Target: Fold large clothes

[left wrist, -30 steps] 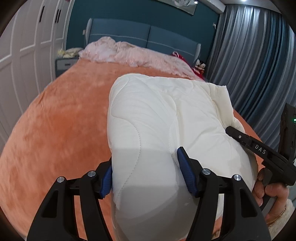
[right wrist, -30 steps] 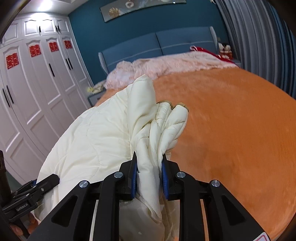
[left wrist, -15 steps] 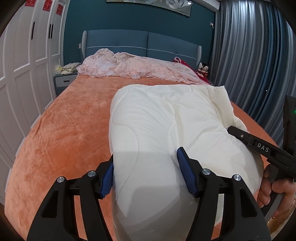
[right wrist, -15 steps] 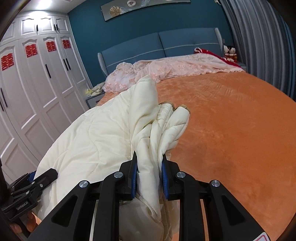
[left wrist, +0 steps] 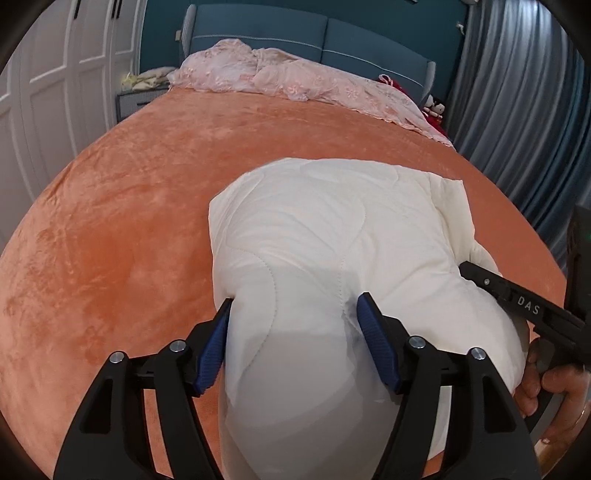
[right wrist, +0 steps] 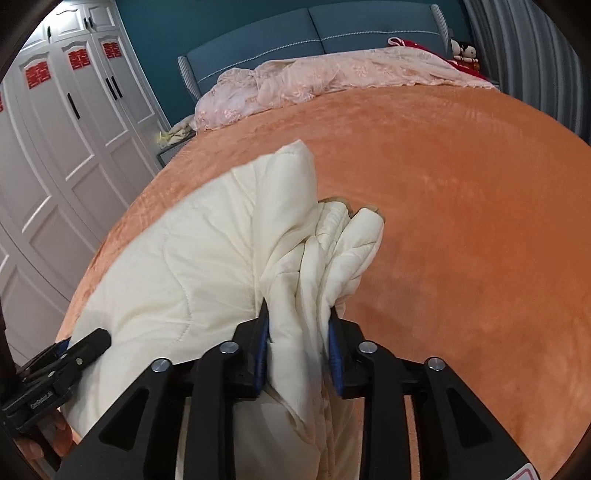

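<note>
Cream quilted padded garment (left wrist: 332,236) held folded above the orange plush bed cover (left wrist: 122,229) by both tools.

The left tool (left wrist: 293,328) has a thick fold of the garment between its blue pads, and its jaws have just been opening wider. The right tool (right wrist: 297,332) pinches the bunched cream edges (right wrist: 317,258), its jaws also having just eased apart. A crumpled pink lace blanket (right wrist: 332,77) lies by the blue padded headboard (right wrist: 314,26).
</note>
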### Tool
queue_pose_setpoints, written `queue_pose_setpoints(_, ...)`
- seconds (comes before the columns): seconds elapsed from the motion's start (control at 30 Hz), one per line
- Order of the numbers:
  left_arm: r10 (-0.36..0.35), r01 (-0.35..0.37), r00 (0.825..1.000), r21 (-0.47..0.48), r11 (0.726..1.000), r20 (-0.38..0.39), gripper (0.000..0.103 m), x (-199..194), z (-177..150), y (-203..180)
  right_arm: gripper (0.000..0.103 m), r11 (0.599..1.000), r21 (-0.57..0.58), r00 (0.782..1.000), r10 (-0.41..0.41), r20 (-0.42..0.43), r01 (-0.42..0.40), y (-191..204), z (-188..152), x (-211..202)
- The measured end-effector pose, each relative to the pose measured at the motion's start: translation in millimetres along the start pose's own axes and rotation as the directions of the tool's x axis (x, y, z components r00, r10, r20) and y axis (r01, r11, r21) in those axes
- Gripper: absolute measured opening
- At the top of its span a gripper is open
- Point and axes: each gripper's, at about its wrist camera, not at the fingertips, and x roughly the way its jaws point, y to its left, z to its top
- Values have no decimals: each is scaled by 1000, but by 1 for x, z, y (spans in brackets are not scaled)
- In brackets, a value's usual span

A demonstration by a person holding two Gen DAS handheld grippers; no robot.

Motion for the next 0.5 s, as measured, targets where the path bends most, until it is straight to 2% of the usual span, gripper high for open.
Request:
queue_pose_setpoints(0.03, 11, -11, 1000, 4, 1000, -2, 69, 0, -2, -1, 38, 1000, 14, 1000, 4, -5, -4, -2, -1, 0)
queue_pose_setpoints(0.13, 34, -35, 999, -11, 999, -30, 69, -9, 1, -3, 47, 997, 77, 1000, 11, -26, -9, -10, 2, -13)
queue_pose_setpoints(0.2, 60, -61, 998, -14, 998, -33, 70, -22, 3, -5, 48, 996, 92, 1000, -12, -9, 13, -13, 4, -34)
queue_pose_setpoints(0.27, 105, -105, 994, -2, 994, -34, 86, -34, 7, -10, 49, 995, 78, 998, -62, 29, 60, -10, 6, -56)
queue_pose_setpoints(0.3, 157, -157, 987, -3, 988, -35, 89, -42, 10, -13, 49, 995, 68, 996, -76, 47, 72, -8, 7, -65)
queue_pose_setpoints(0.37, 188, -189, 981, -18, 982, -43, 90, -46, 17, -18, 49, 997, 30, 996, -67, 56, 65, 3, 11, -79)
queue_pose_setpoints(0.5, 204, -208, 977, -65, 976, -64, 90, -47, 34, -29, 42, 995, -75, 996, -59, 65, 64, 37, 23, -79)
